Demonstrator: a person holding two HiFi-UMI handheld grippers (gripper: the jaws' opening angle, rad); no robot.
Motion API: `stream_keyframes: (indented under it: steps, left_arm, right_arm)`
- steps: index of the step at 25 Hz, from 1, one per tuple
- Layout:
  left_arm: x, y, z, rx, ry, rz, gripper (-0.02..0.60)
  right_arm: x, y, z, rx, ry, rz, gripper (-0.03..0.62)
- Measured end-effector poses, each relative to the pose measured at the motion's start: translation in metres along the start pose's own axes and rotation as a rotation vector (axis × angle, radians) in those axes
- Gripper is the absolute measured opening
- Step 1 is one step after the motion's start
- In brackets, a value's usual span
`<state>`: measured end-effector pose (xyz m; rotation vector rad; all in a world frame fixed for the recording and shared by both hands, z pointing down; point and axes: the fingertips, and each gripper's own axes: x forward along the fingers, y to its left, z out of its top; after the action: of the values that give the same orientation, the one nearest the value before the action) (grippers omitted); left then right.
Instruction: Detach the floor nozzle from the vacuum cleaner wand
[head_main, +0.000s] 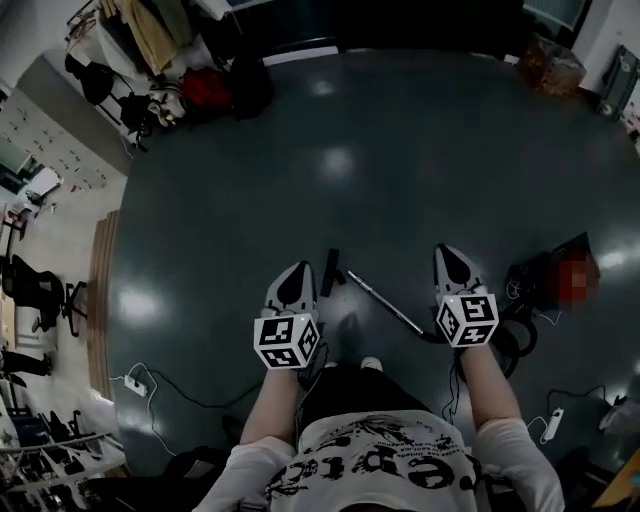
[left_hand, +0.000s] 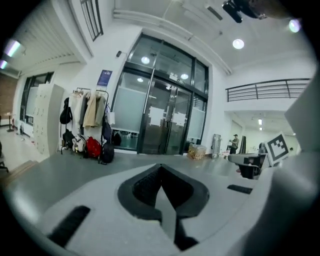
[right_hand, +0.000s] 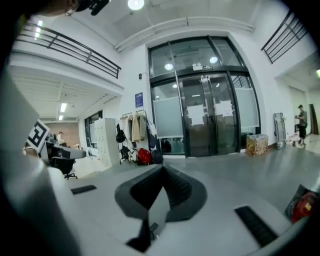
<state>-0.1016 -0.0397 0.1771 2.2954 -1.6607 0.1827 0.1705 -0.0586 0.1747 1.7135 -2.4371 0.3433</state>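
Far below on the dark floor lies the vacuum's black floor nozzle (head_main: 330, 271), joined to a thin metal wand (head_main: 386, 304) that runs down-right towards a dark hose (head_main: 515, 340). Both grippers are held high above it, touching none of it. My left gripper (head_main: 296, 272) is shut and holds nothing; it hangs left of the nozzle. My right gripper (head_main: 450, 256) is also shut and holds nothing, right of the wand. In the left gripper view the left gripper (left_hand: 161, 169) points level at glass doors. The right gripper (right_hand: 162, 169) faces the same doors in the right gripper view.
Glass entrance doors (left_hand: 165, 117) stand ahead, with a coat rack and bags (left_hand: 87, 135) to their left. A dark and red machine (head_main: 555, 275) sits at the floor's right. Power strips and cables (head_main: 135, 382) lie near my feet. Office chairs (head_main: 40, 290) stand left.
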Motion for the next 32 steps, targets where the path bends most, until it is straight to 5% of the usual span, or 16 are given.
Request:
stream_keyframes:
  steps: [7, 19, 26, 32]
  left_arm:
    - [-0.117, -0.054, 0.035, 0.071, -0.068, -0.004, 0.003]
    - [-0.307, -0.09, 0.003, -0.069, -0.127, -0.118, 0.003]
    - [-0.357, -0.083, -0.013, -0.14, -0.157, -0.116, 0.003]
    - [-0.375, -0.082, -0.016, -0.095, -0.17, -0.101, 0.003]
  right_arm:
    - [-0.116, 0.044, 0.044, 0.062, -0.136, 0.061, 0.002]
    - [-0.271, 0.165, 0.005, -0.013, -0.128, 0.083, 0.002]
    - [-0.316, 0.205, -0.002, -0.122, -0.154, 0.066, 0.002]
    - [-0.326, 0.217, 0.004, -0.175, -0.18, 0.066, 0.002]
